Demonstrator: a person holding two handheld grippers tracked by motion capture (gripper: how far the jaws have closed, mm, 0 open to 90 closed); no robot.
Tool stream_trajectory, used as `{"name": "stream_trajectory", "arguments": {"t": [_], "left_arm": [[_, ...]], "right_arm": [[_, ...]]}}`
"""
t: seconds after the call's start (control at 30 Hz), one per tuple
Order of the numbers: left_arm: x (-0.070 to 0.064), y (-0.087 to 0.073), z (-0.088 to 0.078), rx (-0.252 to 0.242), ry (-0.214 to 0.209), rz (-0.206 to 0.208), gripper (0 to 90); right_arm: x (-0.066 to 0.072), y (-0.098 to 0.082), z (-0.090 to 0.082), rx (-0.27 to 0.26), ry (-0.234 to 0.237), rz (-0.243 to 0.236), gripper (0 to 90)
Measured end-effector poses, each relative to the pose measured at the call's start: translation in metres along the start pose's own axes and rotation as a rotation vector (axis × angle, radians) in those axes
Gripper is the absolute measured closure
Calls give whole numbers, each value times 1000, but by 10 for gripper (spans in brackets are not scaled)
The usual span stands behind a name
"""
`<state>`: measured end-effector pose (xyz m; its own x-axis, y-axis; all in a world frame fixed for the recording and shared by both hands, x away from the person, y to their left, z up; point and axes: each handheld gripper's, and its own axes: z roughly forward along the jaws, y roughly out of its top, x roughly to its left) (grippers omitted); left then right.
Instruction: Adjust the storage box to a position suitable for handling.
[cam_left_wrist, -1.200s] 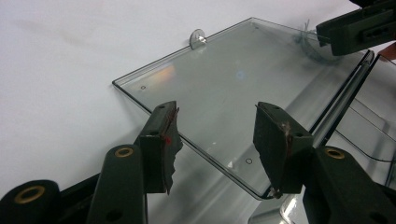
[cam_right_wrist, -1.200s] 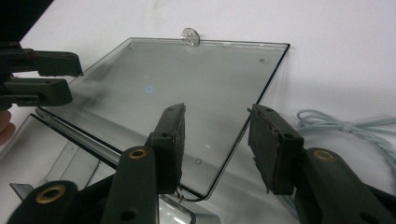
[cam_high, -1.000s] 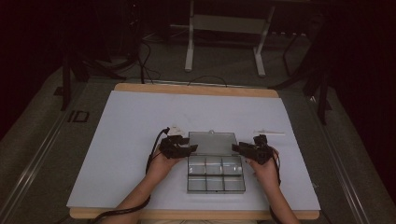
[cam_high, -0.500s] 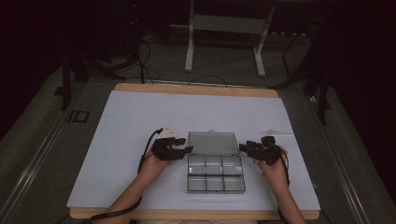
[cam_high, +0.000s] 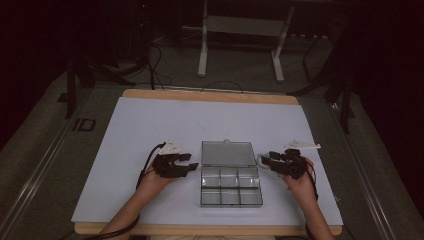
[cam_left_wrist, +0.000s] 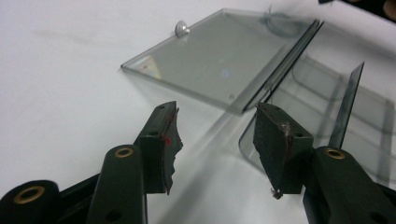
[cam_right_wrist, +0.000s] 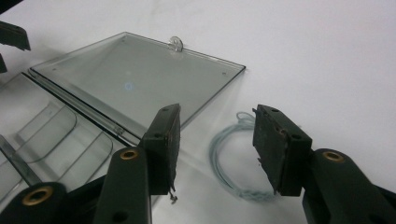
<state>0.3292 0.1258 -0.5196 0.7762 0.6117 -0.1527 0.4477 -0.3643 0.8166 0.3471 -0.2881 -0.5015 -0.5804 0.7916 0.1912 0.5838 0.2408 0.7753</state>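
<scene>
High view — clear box (cam_high: 231, 186), floor mark (cam_high: 83, 124) perhaps "ID"

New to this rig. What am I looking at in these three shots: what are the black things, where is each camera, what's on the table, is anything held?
No robot arm here: a person holds a hand-held two-jaw tool in each hand. The top shot comes from a fixed camera above the person's side of the table, looking forward and down. It shows the left gripper and the right gripper on either side of a clear plastic compartment box, whose lid lies folded open flat on the white table surface.

The other two shots come from cameras riding on each gripper, looking along its own black jaws. The right gripper view also shows a small coil of pale thread lying on the table beside the lid.

Both pairs of jaws stand apart with nothing between them, so nothing is held. The box compartments look empty.
</scene>
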Motion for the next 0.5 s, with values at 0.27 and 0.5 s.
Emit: {"name": "stream_trajectory", "arguments": {"t": [0.27, 0.5], "left_arm": [[3, -15, -11, 19, -30, 9, 497], [5, -32, -21, 50, -46, -3, 367]], "right_arm": [[-6, -5, -4, 11, -10, -6, 469], [-8, -7, -11, 10, -22, -25, 442]]}}
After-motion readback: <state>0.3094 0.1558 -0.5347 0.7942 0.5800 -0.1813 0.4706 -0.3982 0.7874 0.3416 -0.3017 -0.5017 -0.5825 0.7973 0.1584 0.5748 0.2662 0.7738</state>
